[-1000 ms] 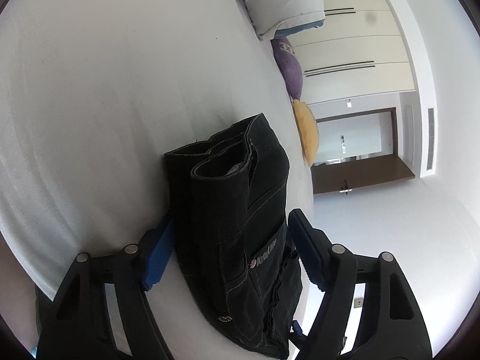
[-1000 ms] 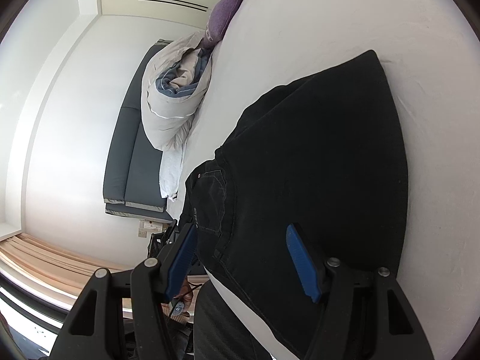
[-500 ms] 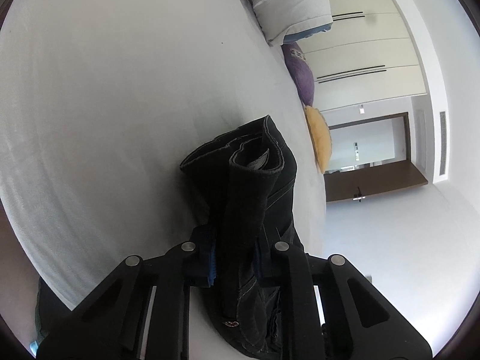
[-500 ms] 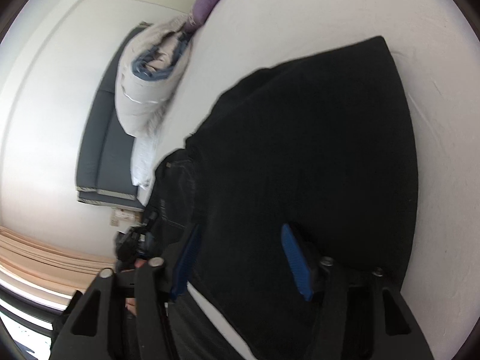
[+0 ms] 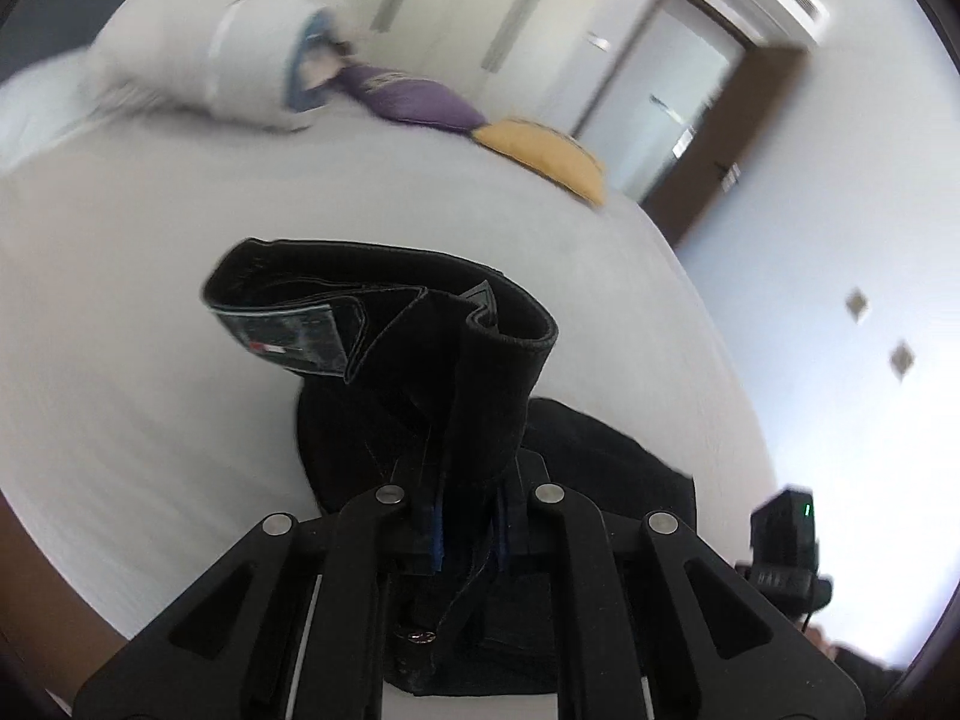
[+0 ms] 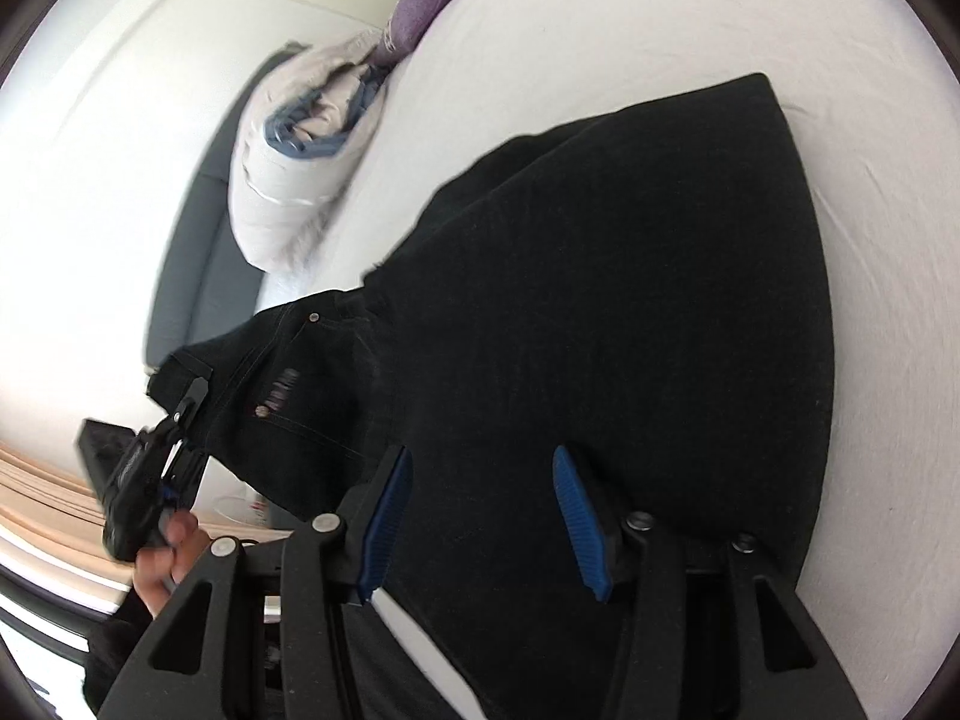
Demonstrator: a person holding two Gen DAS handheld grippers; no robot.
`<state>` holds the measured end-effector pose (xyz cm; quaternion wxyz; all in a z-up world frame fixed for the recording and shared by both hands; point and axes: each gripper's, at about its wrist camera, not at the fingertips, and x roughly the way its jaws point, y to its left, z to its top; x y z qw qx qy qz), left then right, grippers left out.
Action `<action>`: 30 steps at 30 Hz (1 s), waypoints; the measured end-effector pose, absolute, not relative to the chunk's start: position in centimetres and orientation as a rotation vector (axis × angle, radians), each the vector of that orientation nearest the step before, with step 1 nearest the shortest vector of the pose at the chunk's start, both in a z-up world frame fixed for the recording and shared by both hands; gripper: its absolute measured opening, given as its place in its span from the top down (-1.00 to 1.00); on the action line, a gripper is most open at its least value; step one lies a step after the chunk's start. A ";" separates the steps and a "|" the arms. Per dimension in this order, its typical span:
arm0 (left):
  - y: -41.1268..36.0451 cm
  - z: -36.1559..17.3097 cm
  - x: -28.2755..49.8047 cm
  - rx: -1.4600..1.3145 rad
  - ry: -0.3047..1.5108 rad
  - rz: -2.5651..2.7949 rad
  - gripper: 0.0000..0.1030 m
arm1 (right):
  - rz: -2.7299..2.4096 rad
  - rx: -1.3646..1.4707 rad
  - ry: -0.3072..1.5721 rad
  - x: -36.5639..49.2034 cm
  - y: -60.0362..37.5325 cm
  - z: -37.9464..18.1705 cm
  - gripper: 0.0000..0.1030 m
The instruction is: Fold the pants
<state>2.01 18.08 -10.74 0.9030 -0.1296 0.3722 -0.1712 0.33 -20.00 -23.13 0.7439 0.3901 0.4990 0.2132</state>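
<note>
The bed (image 6: 690, 12) with its white sheet fills most of both views, and the black pants (image 6: 600, 312) lie on it in the middle of the right wrist frame. Their waist end (image 5: 384, 324) is lifted off the sheet at the centre of the left wrist frame.

The step in hand looks like the fold of the waist part over the legs. The left tongs (image 5: 468, 540) are pressed together on the waist fabric. The right tongs (image 6: 480, 516) stand spread at the lower middle of their frame, with the dark cloth lying between them; I cannot tell whether the pads touch it. The next move probably calls for carrying the waist across and laying it flat, edges in line.

Only the left view shows the inner label in the waistband, a yellow cushion (image 5: 543, 150) and a door at the upper right. Only the right view shows the flat leg part, the hand (image 6: 165, 558) holding the left tool at the lower left, and the rolled duvet (image 6: 300, 168).
</note>
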 end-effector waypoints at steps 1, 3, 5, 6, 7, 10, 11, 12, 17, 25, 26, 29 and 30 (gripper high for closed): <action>14.9 -10.5 1.4 -0.165 0.770 -0.393 0.82 | 0.481 0.912 1.078 0.2 -20.7 -23.2 -0.07; 8.3 -11.4 -0.7 0.054 0.780 -0.471 0.82 | 0.502 1.030 1.038 -0.2 -22.4 -23.2 -0.22; 3.5 -14.2 -2.8 0.183 0.824 -0.547 0.82 | 0.506 1.079 0.990 -0.7 -23.9 -22.6 -0.50; 1.5 -15.9 -3.7 0.229 0.854 -0.577 0.82 | 0.498 1.072 0.976 -0.9 -24.5 -22.1 -0.55; 0.1 -17.3 -4.5 0.269 0.878 -0.592 0.82 | 0.489 1.058 0.972 -1.0 -25.1 -21.7 -0.58; -3.1 -20.3 -7.3 0.395 0.893 -0.590 0.83 | 0.491 1.054 0.977 -1.4 -26.4 -21.2 -0.59; -3.4 -20.4 -7.8 0.416 0.882 -0.576 0.83 | 0.492 1.044 0.987 -1.5 -26.6 -21.1 -0.61; -3.6 -20.4 -8.1 0.424 0.877 -0.565 0.83 | 0.493 1.035 0.997 -1.5 -26.6 -21.2 -0.61; -3.6 -18.7 -8.0 0.435 0.823 -0.527 0.83 | 0.489 1.062 1.068 -1.0 -25.8 -22.4 -0.61; -4.6 -17.5 -11.1 0.599 0.684 -0.482 0.83 | 0.560 1.062 1.065 1.3 -23.7 -20.7 -0.61; -4.9 -17.6 -11.7 0.630 0.663 -0.478 0.83 | 0.555 1.045 1.073 1.6 -23.5 -20.5 -0.61; -5.7 -18.1 -13.9 0.731 0.581 -0.466 0.83 | 0.530 1.015 1.126 2.5 -23.1 -20.6 -0.58; -6.0 -18.4 -14.4 0.769 0.552 -0.461 0.83 | 0.524 1.015 1.137 2.5 -23.1 -20.8 -0.52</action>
